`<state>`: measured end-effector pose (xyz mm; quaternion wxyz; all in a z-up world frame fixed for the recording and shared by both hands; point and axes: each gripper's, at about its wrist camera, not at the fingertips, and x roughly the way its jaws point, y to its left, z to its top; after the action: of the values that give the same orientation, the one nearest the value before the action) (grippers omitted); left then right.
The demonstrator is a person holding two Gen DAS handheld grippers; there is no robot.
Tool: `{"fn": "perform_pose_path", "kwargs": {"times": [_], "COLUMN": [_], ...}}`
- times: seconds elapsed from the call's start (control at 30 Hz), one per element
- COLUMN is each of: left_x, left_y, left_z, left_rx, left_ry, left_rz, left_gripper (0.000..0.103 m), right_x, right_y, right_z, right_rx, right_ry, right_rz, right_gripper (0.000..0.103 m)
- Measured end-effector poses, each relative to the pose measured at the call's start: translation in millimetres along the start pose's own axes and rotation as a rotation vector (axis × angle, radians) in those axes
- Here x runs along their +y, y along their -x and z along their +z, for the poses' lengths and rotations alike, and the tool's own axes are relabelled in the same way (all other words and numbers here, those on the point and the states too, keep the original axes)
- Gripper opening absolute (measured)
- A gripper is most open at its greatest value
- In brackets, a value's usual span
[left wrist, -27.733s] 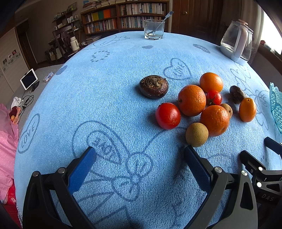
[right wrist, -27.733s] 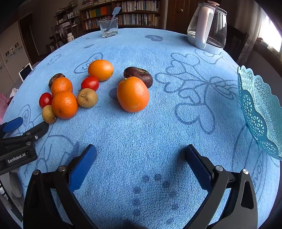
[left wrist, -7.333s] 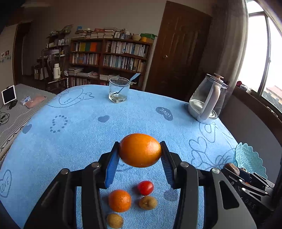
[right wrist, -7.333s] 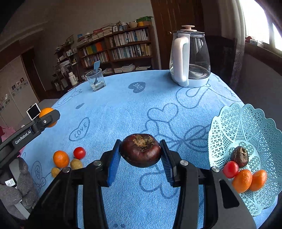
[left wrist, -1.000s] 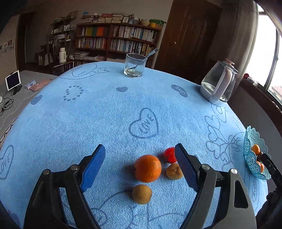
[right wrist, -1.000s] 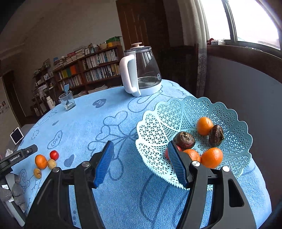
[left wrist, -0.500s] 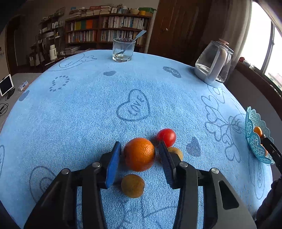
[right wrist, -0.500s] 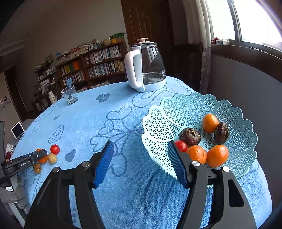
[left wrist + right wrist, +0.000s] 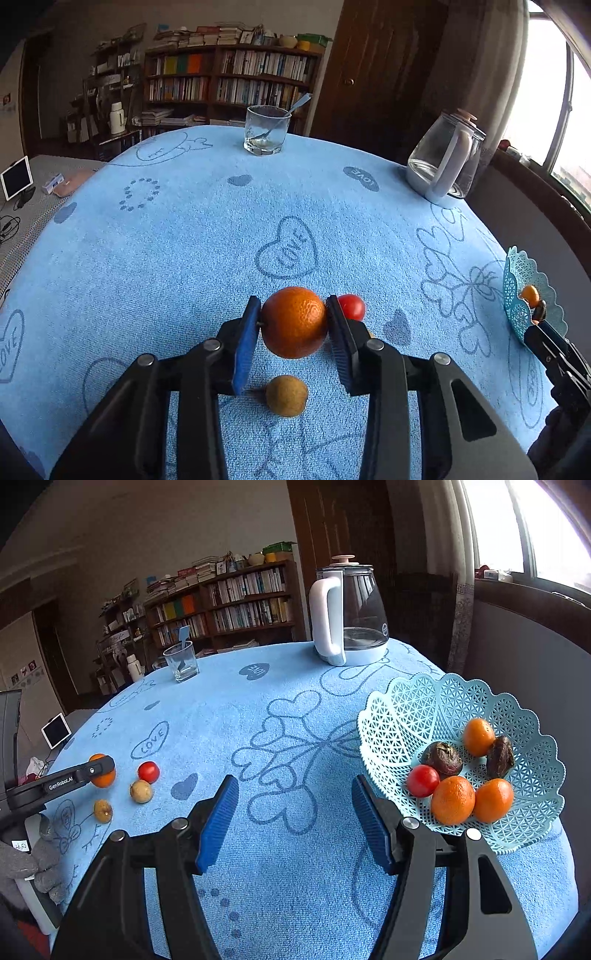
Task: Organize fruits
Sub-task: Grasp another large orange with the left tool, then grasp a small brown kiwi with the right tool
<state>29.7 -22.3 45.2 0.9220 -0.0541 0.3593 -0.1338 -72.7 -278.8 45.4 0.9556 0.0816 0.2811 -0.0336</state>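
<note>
The left hand-held gripper (image 9: 293, 326) is clenched on an orange (image 9: 294, 322), apparently just above the bench (image 9: 184, 240), while the right one (image 9: 295, 821) hangs released and empty beside the basket (image 9: 424, 709), where the orange likely goes next.

tablecloth (image 9: 184, 240): matt terry cloth
basket (image 9: 436, 709): pale lattice plastic
orange (image 9: 294, 322): dimpled, slightly glossy
tumbler (image 9: 266, 130): clear glass

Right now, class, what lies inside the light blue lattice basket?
The basket holds six fruits: three oranges, a red tomato and two dark brown fruits. Anything beneath them is covered, and the right gripper hides part of the near rim.
</note>
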Motion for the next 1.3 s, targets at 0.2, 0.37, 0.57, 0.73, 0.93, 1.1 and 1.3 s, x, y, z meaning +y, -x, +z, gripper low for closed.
{"fn": "perform_pose_path", "kwargs": {"times": [0.2, 0.37, 0.57, 0.73, 0.93, 1.1, 1.3], "left_x": [11.8, 21.3, 30.1, 32.9, 33.5, 33.8, 30.4], "left_y": [15.0, 24.9, 31.9, 35.4, 38.8, 39.5, 39.0], "left_z": [6.9, 7.8, 7.7, 7.5, 6.6, 6.2, 5.5], "left_rx": [-0.047, -0.070, -0.087, -0.093, -0.098, -0.098, -0.095], "left_ry": [0.034, 0.048, 0.070, 0.081, 0.086, 0.088, 0.082], "left_rz": [0.022, 0.041, 0.045, 0.035, 0.022, 0.017, 0.014], "left_gripper": [0.037, 0.037, 0.037, 0.037, 0.037, 0.037, 0.037], "right_x": [26.6, 60.1, 101.3, 115.0, 139.5, 145.6, 146.8], "right_y": [-4.8, -17.3, -34.5, -60.2, -88.4, -104.0, -107.8], "right_z": [-1.6, -4.4, -5.4, -1.3, -0.3, -1.1, -1.0], "right_rx": [0.041, 0.116, 0.165, 0.238, 0.280, 0.303, 0.314], "right_ry": [0.000, 0.002, 0.068, 0.051, 0.096, 0.105, 0.135], "right_rz": [0.102, 0.225, 0.266, 0.278, 0.256, 0.231, 0.199], "right_gripper": [0.065, 0.065, 0.065, 0.055, 0.048, 0.044, 0.030]}}
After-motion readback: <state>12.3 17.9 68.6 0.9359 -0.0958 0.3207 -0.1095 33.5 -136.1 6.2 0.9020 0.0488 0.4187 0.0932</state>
